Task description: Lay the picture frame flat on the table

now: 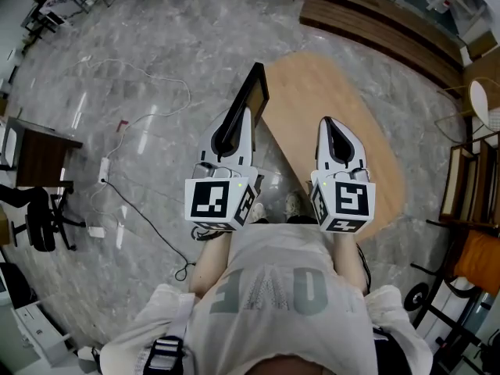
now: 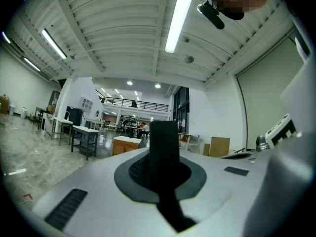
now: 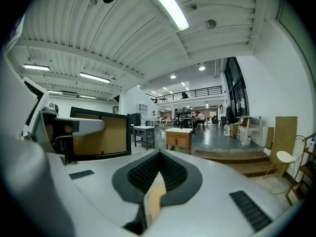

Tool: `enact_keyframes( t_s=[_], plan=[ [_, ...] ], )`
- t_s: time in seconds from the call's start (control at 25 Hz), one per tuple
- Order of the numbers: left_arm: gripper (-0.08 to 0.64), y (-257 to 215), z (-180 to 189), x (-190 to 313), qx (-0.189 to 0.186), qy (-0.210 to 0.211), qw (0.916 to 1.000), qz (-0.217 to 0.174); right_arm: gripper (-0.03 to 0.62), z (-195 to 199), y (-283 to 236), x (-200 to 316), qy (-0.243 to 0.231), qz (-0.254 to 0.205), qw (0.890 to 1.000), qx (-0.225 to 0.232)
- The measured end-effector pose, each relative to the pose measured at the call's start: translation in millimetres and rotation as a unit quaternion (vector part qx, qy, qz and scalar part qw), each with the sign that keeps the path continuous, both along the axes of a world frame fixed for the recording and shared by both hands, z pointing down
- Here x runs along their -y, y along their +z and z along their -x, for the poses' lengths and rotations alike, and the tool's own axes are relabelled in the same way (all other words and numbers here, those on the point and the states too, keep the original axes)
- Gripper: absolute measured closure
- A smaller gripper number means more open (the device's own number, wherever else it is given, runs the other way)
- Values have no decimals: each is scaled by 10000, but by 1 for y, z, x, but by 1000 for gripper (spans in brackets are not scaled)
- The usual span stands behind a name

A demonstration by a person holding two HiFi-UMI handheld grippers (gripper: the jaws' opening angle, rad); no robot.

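Observation:
The picture frame (image 1: 254, 92) is black-edged and stands edge-on, rising from my left gripper (image 1: 237, 123) beside the left rim of the oval wooden table (image 1: 351, 108). In the left gripper view the jaws are shut on the frame's dark edge (image 2: 164, 132), which sticks up between them. The right gripper view shows the frame's brown back (image 3: 98, 137) at the left, with the left gripper (image 3: 74, 127) on it. My right gripper (image 1: 332, 131) hovers over the table, shut, with nothing seen in it. A thin pale and tan sliver (image 3: 155, 201) shows in its slit; what it is I cannot tell.
Cables and a power strip (image 1: 105, 170) trail over the marble floor at the left. A dark desk (image 1: 39, 151) and an office chair (image 1: 39, 221) stand at the far left. Wooden steps (image 1: 383, 22) run along the back right, and chairs (image 1: 473, 209) crowd the right edge.

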State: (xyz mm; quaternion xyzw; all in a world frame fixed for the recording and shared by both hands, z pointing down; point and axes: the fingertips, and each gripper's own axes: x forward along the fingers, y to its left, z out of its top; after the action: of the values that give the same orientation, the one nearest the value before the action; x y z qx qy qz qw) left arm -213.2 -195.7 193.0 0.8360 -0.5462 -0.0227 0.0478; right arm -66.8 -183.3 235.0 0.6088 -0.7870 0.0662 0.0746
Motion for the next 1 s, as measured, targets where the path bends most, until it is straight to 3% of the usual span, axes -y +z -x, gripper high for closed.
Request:
enact_keyframes(
  t_s=[0.24, 0.44, 0.76, 1.0],
  plan=[
    [540, 7, -25, 12, 163, 350, 9993, 11, 586, -24, 7, -1, 361, 23, 9993, 75],
    [540, 22, -74, 30, 324, 787, 9963, 99, 586, -72, 9, 2, 821, -62, 9966, 48],
    [540, 24, -166, 60, 735, 1512, 9855, -221, 586, -158, 33, 6, 1581, 30, 9874, -1],
    [540, 76, -235, 85, 987, 2004, 9739, -401, 586, -212, 88, 19, 1954, 202, 9801, 287]
  ],
)
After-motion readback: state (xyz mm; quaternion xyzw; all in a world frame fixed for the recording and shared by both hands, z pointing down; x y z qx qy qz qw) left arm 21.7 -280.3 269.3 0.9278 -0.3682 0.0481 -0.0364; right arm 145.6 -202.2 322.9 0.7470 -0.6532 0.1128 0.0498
